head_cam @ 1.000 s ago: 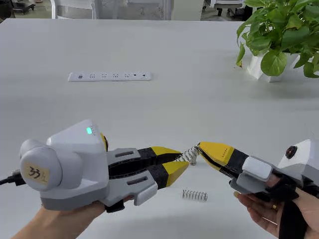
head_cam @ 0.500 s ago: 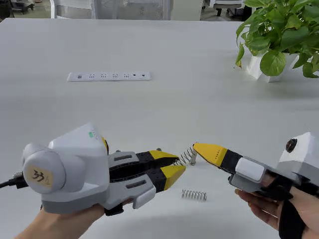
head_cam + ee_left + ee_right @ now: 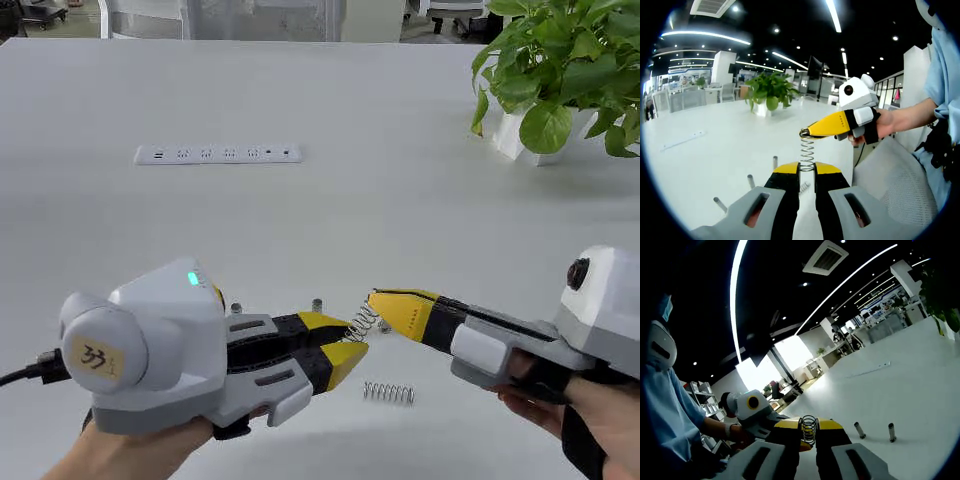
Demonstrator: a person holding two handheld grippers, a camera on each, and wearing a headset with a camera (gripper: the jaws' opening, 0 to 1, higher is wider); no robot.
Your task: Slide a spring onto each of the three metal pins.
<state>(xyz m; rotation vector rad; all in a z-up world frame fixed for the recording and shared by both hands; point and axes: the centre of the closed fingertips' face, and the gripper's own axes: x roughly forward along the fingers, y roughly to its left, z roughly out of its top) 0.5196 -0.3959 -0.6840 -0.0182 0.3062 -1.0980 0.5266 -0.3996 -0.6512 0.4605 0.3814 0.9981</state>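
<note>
1. The left gripper (image 3: 349,337) comes in from the left. Its yellow jaws are almost together and pinch one end of a spring (image 3: 360,321).
2. The right gripper (image 3: 377,299) comes in from the right. Its jaws are closed on the other end of the same spring, so the spring hangs stretched between the two tips, above the table (image 3: 400,210).
3. In the left gripper view, three metal pins (image 3: 751,181) stand upright in a row on the table, left of the jaws and apart from the held spring. In the head view, the third pin is, I think, the small thing partly hidden behind the spring.
4. A second spring (image 3: 389,393) lies flat on the table, near the gripper tips and on the person's side of them.
5. Farther back lie a white power strip (image 3: 218,154) and a potted plant (image 3: 560,70).
</note>
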